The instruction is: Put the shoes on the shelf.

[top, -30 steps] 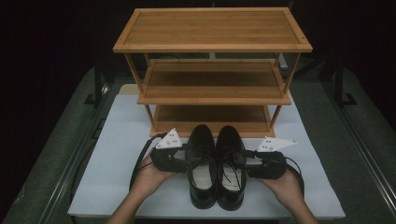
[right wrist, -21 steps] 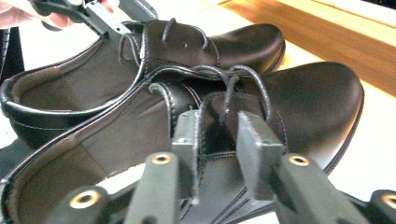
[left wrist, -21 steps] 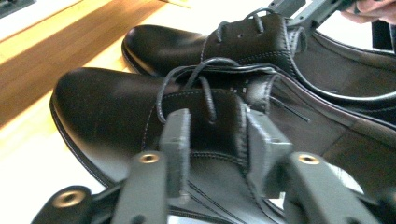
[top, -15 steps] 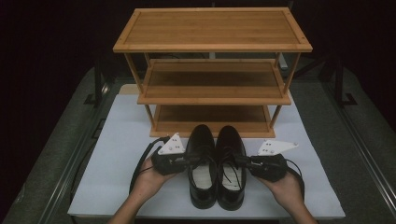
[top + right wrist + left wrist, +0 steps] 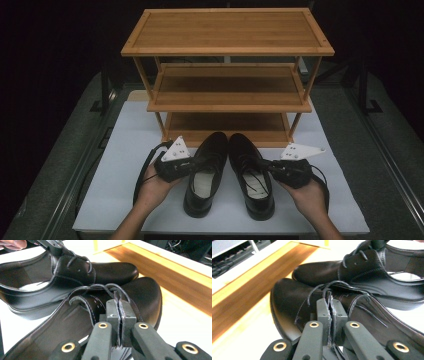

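Two black leather lace-up shoes stand side by side on the white mat, toes toward the rack: the left shoe [image 5: 205, 172] and the right shoe [image 5: 252, 175]. My left gripper [image 5: 192, 165] reaches in from the left, shut on the left shoe's lace [image 5: 324, 288], which loops out above its pads [image 5: 323, 312]. From the right, my right gripper [image 5: 271, 167] is shut on the right shoe's lace [image 5: 110, 287]. In each gripper view the other shoe lies just behind: the right shoe [image 5: 367, 267] and the left shoe [image 5: 75, 270].
A three-shelf wooden rack [image 5: 227, 75] stands right behind the shoes, its lowest shelf [image 5: 227, 125] a little past their toes. The white mat [image 5: 125, 150] covers a grey table. Black cables trail from both grippers.
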`<control>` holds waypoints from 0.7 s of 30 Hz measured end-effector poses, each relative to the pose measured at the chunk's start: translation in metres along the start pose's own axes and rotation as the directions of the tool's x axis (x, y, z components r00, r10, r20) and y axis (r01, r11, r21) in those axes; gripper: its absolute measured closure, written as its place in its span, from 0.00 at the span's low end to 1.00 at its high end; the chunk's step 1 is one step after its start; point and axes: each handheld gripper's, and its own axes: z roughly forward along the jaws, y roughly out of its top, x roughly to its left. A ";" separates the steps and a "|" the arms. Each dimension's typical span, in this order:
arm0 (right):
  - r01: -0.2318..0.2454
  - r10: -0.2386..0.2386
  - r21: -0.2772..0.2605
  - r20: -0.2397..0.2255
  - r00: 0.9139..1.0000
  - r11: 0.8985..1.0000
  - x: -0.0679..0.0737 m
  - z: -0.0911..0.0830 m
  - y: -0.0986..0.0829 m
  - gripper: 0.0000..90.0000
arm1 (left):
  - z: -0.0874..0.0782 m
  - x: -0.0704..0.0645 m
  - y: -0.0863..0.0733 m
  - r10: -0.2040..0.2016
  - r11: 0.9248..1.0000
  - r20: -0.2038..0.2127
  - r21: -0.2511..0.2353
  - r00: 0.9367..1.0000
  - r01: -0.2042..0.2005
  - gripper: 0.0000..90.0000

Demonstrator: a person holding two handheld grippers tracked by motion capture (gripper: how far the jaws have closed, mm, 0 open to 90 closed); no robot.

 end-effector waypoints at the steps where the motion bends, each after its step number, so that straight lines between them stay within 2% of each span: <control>1: 0.000 0.000 -0.003 0.009 1.000 1.000 -0.001 0.000 0.001 0.98 | -0.001 0.002 0.000 -0.003 1.000 -0.002 -0.003 1.000 0.003 0.98; 13: -0.031 0.034 -0.048 0.055 0.998 0.998 -0.023 -0.001 0.013 0.98 | -0.003 0.021 0.011 -0.018 0.999 -0.033 -0.046 0.999 0.016 0.98; 21: -0.039 0.045 -0.070 0.089 0.995 0.997 -0.041 0.018 0.025 0.98 | 0.006 0.038 0.018 -0.034 0.996 -0.064 -0.084 0.997 0.029 0.98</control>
